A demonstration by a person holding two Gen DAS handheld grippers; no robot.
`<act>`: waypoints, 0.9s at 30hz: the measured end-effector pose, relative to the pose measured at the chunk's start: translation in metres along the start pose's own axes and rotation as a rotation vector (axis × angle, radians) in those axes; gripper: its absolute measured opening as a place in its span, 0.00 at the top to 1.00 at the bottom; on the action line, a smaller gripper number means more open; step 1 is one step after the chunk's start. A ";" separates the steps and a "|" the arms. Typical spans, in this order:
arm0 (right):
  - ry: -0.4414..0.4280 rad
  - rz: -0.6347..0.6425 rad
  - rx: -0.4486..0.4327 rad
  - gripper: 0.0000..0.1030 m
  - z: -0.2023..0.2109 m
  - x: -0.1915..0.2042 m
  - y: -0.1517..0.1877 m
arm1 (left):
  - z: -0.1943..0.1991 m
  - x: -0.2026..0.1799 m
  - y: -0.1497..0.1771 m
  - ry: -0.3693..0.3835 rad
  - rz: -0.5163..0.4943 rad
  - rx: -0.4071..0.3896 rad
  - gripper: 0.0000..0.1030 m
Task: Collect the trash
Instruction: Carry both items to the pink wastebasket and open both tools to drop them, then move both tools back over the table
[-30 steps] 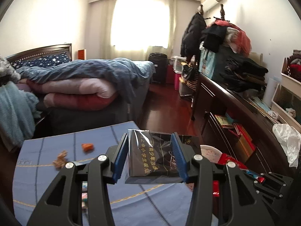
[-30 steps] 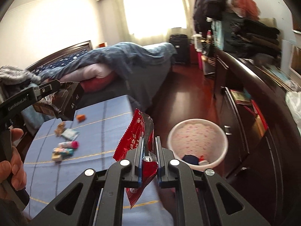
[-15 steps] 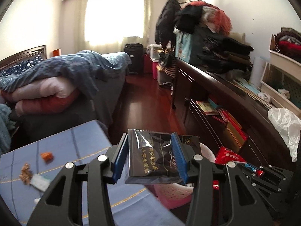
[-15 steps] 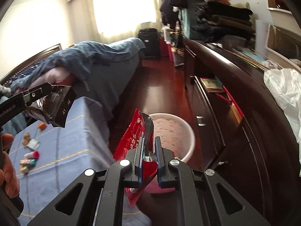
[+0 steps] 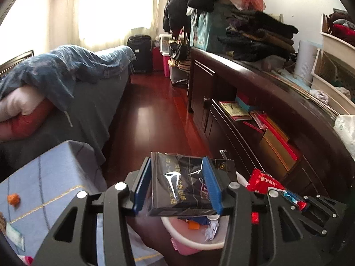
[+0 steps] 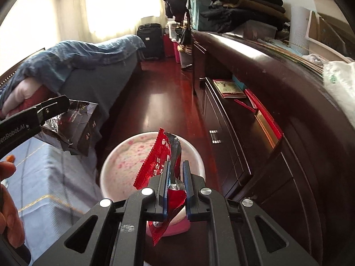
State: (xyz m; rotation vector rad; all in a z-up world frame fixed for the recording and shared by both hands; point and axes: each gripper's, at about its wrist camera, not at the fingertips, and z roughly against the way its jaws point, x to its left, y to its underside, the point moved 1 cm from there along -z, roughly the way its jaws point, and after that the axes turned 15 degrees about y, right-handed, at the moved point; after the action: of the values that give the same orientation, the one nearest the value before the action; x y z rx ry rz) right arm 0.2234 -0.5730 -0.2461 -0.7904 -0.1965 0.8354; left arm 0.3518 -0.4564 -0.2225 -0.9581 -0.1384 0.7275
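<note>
My left gripper (image 5: pixel 176 161) hangs over the pink-and-white bin (image 5: pixel 195 242). Its jaws are opening, with a black foil packet (image 5: pixel 179 184) still between the blue pads. A thin gap shows at the left pad, while the right pad still touches the packet. My right gripper (image 6: pixel 176 164) is shut on a red snack wrapper (image 6: pixel 158 159), held upright above the bin's rim (image 6: pixel 124 146). The bin holds paper scraps and other rubbish. In the right wrist view the black packet (image 6: pixel 75 126) hangs to the left of the bin. The red wrapper (image 5: pixel 261 180) shows at the right in the left wrist view.
A table with a blue cloth (image 5: pixel 44 177) lies left of the bin, with an orange scrap (image 5: pixel 13 199) and other bits on it. The bed (image 5: pixel 88 102) stands behind it. A dark wooden cabinet (image 5: pixel 255 102) runs along the right. A person's hand (image 6: pixel 8 199) is at lower left.
Both grippers swung right, off the table, and sank over the bin. The left jaws widened slightly, and a gap appeared beside the black packet.
</note>
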 end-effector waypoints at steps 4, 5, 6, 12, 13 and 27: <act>0.007 -0.010 0.018 0.86 -0.019 0.005 -0.003 | -0.018 0.007 -0.003 0.017 0.022 0.001 0.39; -0.001 -0.016 0.022 0.85 -0.023 0.006 -0.005 | -0.020 0.008 -0.005 0.021 0.026 -0.003 0.35; -0.007 -0.019 0.022 0.84 -0.026 0.008 -0.006 | -0.021 0.010 -0.006 0.027 0.033 -0.011 0.29; -0.012 -0.013 0.020 0.76 -0.032 0.018 -0.005 | -0.014 0.017 -0.014 0.031 0.037 -0.054 0.18; -0.011 -0.012 0.023 0.76 -0.031 0.018 -0.004 | -0.009 0.020 -0.015 0.029 0.041 -0.064 0.17; -0.068 0.023 -0.114 0.31 0.072 0.045 0.019 | 0.089 0.045 0.003 -0.153 0.069 -0.121 0.10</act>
State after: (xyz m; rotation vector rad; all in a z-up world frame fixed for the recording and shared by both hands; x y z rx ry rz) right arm 0.2097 -0.4929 -0.2151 -0.8723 -0.2979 0.8790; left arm 0.3474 -0.3651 -0.1814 -1.0256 -0.2870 0.8637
